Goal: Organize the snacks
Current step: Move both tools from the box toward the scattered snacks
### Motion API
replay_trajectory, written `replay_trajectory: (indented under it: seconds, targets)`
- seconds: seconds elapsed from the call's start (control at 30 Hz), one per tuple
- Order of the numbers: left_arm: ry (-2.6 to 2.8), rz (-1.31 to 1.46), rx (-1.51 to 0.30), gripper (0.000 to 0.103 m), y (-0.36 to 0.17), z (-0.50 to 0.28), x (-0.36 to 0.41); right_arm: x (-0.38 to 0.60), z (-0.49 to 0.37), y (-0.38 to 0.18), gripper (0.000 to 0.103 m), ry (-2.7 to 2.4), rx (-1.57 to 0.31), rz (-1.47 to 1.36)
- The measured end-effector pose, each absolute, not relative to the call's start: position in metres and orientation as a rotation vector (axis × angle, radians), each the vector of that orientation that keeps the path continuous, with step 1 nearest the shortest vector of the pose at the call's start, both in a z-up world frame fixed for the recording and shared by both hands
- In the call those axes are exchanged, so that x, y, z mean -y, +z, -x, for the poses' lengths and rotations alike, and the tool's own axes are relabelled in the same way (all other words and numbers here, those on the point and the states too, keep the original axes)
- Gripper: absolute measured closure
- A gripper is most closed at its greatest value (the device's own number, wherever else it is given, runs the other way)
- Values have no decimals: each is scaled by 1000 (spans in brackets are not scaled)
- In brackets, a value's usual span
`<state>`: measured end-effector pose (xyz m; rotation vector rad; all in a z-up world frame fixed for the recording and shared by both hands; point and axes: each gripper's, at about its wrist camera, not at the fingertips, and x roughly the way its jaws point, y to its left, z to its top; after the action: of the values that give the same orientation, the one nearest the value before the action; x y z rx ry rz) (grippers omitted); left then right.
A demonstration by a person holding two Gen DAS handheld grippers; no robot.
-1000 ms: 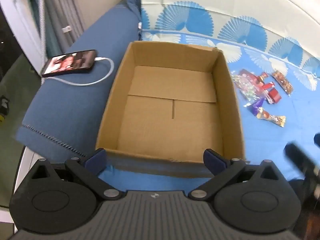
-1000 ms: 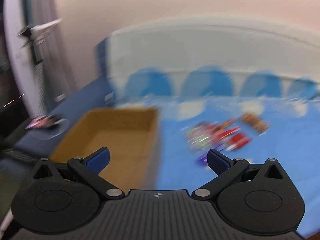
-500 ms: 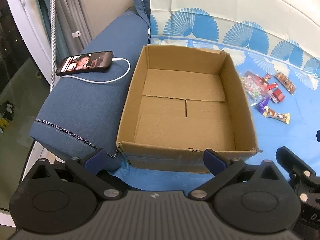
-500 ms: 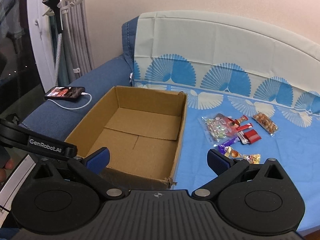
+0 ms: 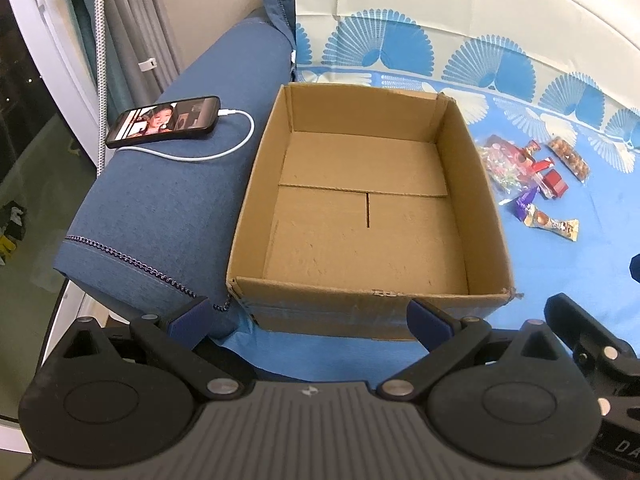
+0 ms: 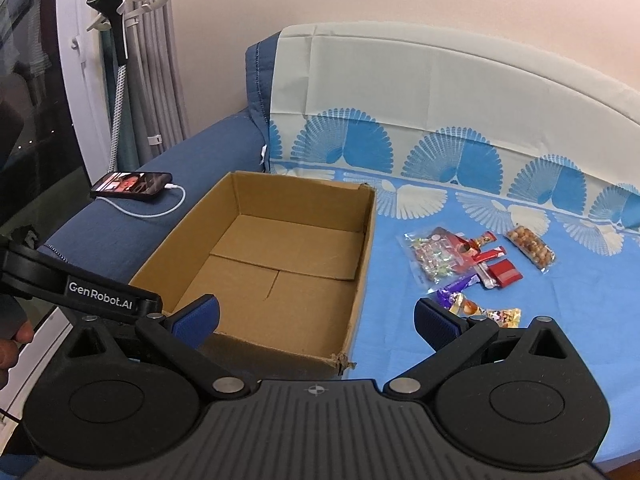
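An empty brown cardboard box (image 5: pixel 472 184) (image 6: pixel 362 248) sits open on the blue patterned sheet. Right of it lies a small pile of snack packets (image 5: pixel 528 176) (image 6: pixel 472 264): a clear candy bag, red bars, a purple wrapper, a gold-wrapped bar and a pack of nuts (image 6: pixel 530 248). My left gripper (image 5: pixel 310 316) hovers open just before the box's near wall, nothing between its blue fingers. My right gripper (image 6: pixel 316 318) is open too, held in front of the box's near right corner, with the snacks beyond its right finger.
A phone (image 5: pixel 164 121) with a lit screen and white cable rests on the blue sofa arm (image 5: pixel 160 208) left of the box. Curtains and a white stand (image 6: pixel 120 20) rise at far left. The sofa back (image 6: pixel 440 92) lies behind.
Both grippers have drawn back and risen slightly; the box now appears farther off in the left view. The right view has gone from blurred to steady. Both stay open.
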<state>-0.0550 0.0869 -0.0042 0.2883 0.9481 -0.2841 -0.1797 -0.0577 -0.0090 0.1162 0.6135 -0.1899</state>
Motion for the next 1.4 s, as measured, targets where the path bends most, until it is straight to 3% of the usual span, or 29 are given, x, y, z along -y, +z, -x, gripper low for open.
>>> replay_trajectory:
  seconds: [1.4]
  targets:
    - [-294,-330,-973,0,-3,58,-71,79,189,-13,0,-199,-583,-209]
